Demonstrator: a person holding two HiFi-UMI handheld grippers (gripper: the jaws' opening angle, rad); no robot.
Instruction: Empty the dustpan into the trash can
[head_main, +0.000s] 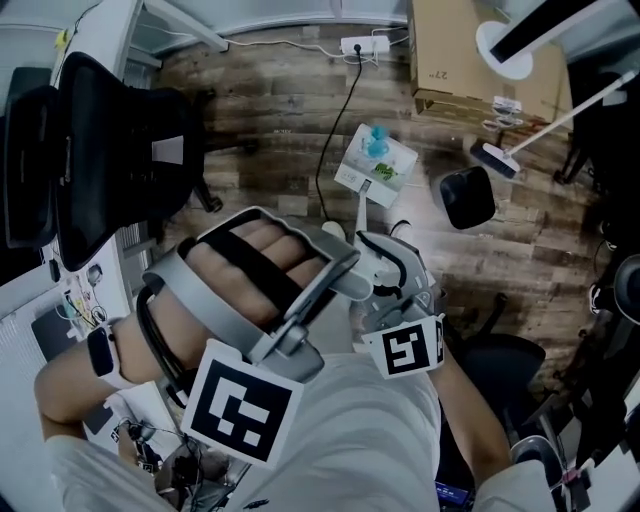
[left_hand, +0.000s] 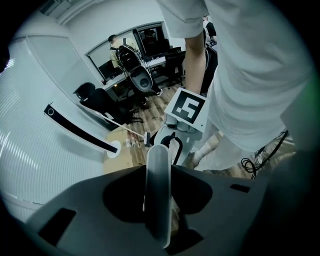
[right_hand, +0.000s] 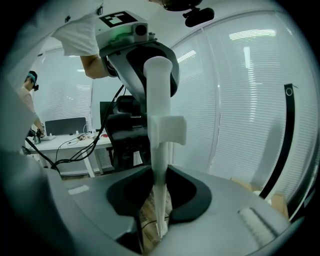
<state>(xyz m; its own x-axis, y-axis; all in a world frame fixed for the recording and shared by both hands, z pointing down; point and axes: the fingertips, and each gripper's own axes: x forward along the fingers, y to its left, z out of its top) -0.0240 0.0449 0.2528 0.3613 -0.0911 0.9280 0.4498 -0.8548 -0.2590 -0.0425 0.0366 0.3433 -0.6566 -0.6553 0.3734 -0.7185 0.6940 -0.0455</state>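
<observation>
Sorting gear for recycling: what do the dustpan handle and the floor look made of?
The dustpan handle: probably plastic, white, smooth, matte; a moulded clip tab juts from it. The floor: brown wood-grain planks with slight sheen; real wood or laminate, cannot tell.

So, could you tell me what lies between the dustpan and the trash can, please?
Nothing: the head view shows only bare wooden floor between dustpan and trash can.

A black office chair stands left on the wood floor, a cardboard box near a power strip.
</observation>
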